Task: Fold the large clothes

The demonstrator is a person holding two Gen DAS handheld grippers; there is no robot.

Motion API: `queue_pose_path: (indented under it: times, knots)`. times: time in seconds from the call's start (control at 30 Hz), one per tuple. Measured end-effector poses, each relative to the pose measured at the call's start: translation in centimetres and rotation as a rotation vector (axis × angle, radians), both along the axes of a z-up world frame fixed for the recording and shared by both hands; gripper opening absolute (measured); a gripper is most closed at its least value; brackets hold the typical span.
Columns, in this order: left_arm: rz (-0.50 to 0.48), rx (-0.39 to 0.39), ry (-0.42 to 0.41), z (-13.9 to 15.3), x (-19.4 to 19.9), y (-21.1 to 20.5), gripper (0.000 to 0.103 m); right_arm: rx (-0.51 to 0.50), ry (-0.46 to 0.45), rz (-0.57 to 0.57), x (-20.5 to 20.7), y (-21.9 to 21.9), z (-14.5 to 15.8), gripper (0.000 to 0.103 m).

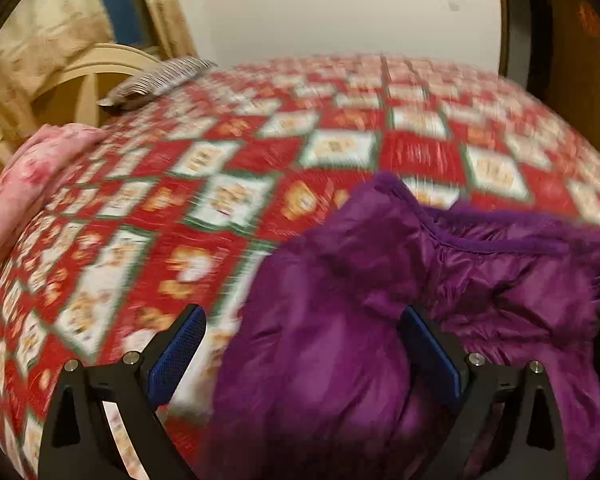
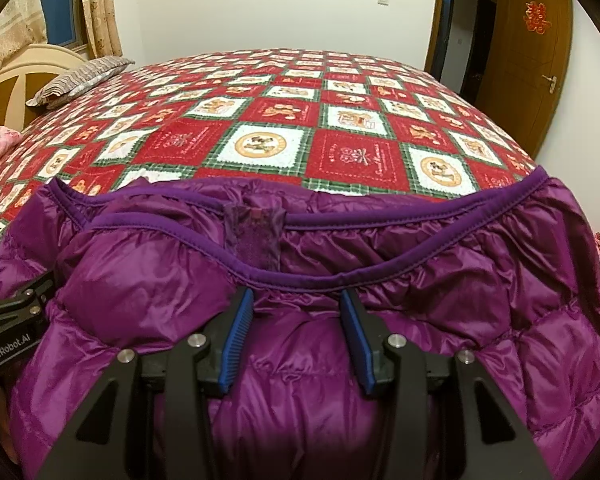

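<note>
A shiny purple down jacket point(image 2: 420, 264) lies crumpled on the near part of a bed, its trimmed collar edge facing the far side. My right gripper point(image 2: 296, 308) sits low on it just below the collar, and the puffy fabric bulges between its blue pads, which press on it from both sides. My left gripper point(image 1: 304, 320) stands wide open over the jacket's left end point(image 1: 340, 280). Its left finger point(image 1: 184, 340) is over the quilt and clear of the fabric. The left wrist view is blurred. The left gripper's black body point(image 2: 16, 320) shows at the edge of the right wrist view.
The bed carries a red, white and green patchwork quilt point(image 2: 300, 120). A striped grey pillow point(image 2: 80, 76) and a pink pillow point(image 1: 36, 176) lie by the cream headboard point(image 2: 16, 68) on the left. Curtains hang behind, and a brown door point(image 2: 532, 52) stands at the right.
</note>
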State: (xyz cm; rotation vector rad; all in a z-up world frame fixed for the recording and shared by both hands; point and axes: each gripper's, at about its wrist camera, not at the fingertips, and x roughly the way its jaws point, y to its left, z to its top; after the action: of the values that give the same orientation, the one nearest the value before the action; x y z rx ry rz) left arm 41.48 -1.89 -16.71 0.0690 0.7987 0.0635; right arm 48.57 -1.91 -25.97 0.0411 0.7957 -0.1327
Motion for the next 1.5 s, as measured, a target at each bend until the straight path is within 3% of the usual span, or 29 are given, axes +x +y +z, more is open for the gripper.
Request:
queue_pose_path:
  times: [0.1,0.2,0.3,0.37,0.6,0.73,0.83,1.0,1.17,1.3,1.43,1.5]
  knots:
    - [-0.045,-0.076,-0.038,1.6,-3.9,1.2,0.099,0.038,-0.049,-0.015,-4.2,0.0,1.8,0.056]
    - [-0.054,-0.036,-0.054,0.8,-6.9,1.2,0.099,0.013,-0.091,-0.012,-7.9,0.9,1.8,0.064]
    - [-0.036,0.0,0.001,-1.8,-7.1,0.7,0.099,-0.04,-0.086,-0.022,-8.7,2.0,0.2,0.064]
    - [-0.023,-0.031,-0.02,-2.6,-7.2,0.8,0.099,-0.072,-0.093,-0.023,-8.6,2.4,-0.4,0.064]
    - [0.022,-0.058,-0.004,-1.6,-8.7,1.9,0.099,-0.083,-0.066,-0.009,-7.7,2.5,-1.1,0.066]
    - [0.064,-0.127,-0.026,-0.7,-11.7,4.1,0.099,-0.036,-0.093,0.0,-10.8,2.3,0.7,0.068]
    - [0.059,-0.179,0.04,-2.3,-11.4,4.4,0.099,-0.075,-0.142,0.013,-13.6,3.3,0.9,0.077]
    - [0.043,-0.198,0.026,-3.0,-11.4,3.7,0.099,-0.09,-0.103,0.014,-13.2,3.3,-1.7,0.077]
    - [0.025,-0.289,0.045,-3.2,-11.3,4.5,0.091,-0.104,-0.09,0.009,-12.9,3.5,-1.8,0.078]
    - [0.003,-0.324,0.038,-3.2,-11.8,4.3,0.091,-0.107,-0.093,0.004,-13.0,3.6,-2.0,0.078]
    - [-0.03,-0.311,0.027,-3.1,-12.0,3.8,0.09,-0.028,-0.134,-0.011,-14.8,2.9,-1.3,0.076]
    - [-0.052,-0.327,0.015,-3.2,-12.1,3.7,0.08,-0.051,-0.165,-0.03,-15.5,2.8,-1.0,0.076]
